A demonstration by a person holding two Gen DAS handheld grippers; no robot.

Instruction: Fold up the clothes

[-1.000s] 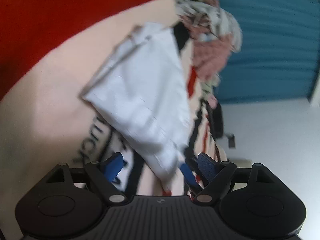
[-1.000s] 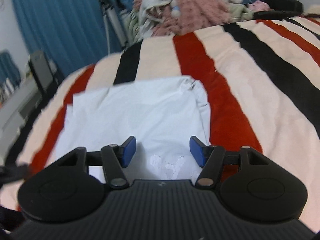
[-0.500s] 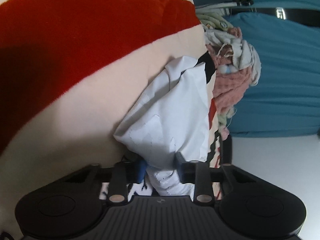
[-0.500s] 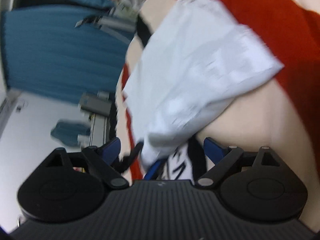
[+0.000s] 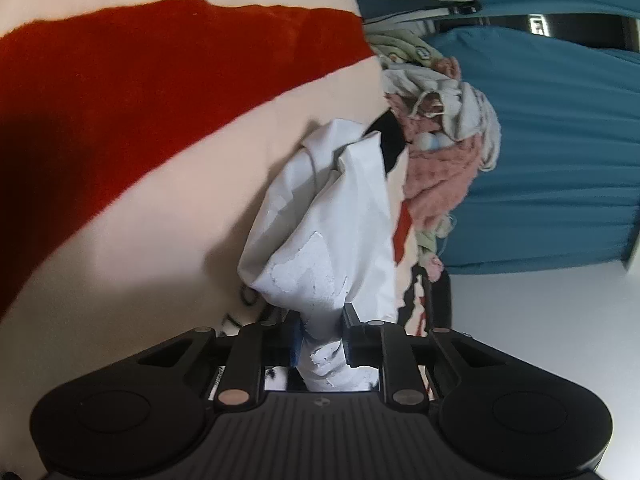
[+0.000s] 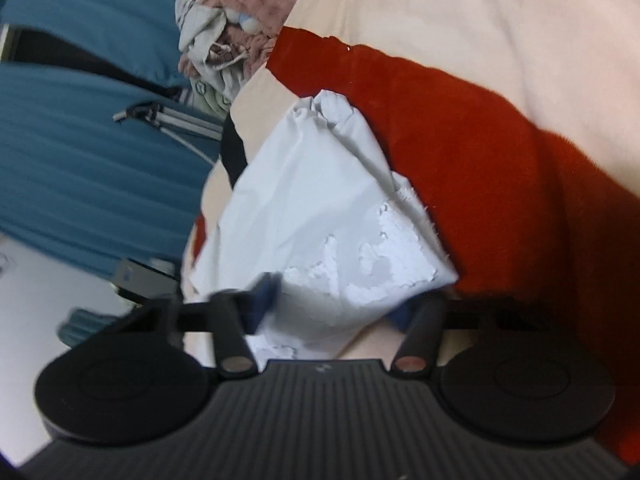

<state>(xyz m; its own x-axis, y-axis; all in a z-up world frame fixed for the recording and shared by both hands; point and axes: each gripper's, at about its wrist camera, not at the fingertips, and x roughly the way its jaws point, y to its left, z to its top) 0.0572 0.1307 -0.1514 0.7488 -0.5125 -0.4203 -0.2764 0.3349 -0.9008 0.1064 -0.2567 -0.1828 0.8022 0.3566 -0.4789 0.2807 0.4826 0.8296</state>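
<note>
Pinching a bunched corner of the white shirt (image 5: 320, 240), the left tool (image 5: 321, 340) has its blue pads pressed tight against the cloth, the jaws having just been closing on it. From that tool the shirt runs out toward 12 o'clock in the left wrist view, crumpled and partly lifted off the striped blanket (image 5: 140, 100), with a cracked white print showing near the pinch. Cream and red bands of the blanket fill the view from 9 to 12 o'clock, and black lettering peeks out just at 10 o'clock of the jaws.

The right tool (image 6: 338, 304) has also just been closing, and the shirt (image 6: 312, 200) lies between its blue fingers (image 6: 264, 292); the fingers are blurred, so I cannot tell whether the pads press on the cloth yet. In this view the shirt spreads from the jaws toward 12 o'clock, its gathered end puckered at the far tip, resting on the blanket's (image 6: 480, 140) red band, which lies at 2 o'clock.

Beyond the shirt, a pile of clothes (image 5: 440, 140), pink and grey, sits at the blanket's far edge, at 1 o'clock in the left view and (image 6: 232, 28) 11 o'clock in the right. A blue curtain (image 5: 552, 160) hangs behind it, with a tripod (image 6: 172, 120) leaning beside the pile
</note>
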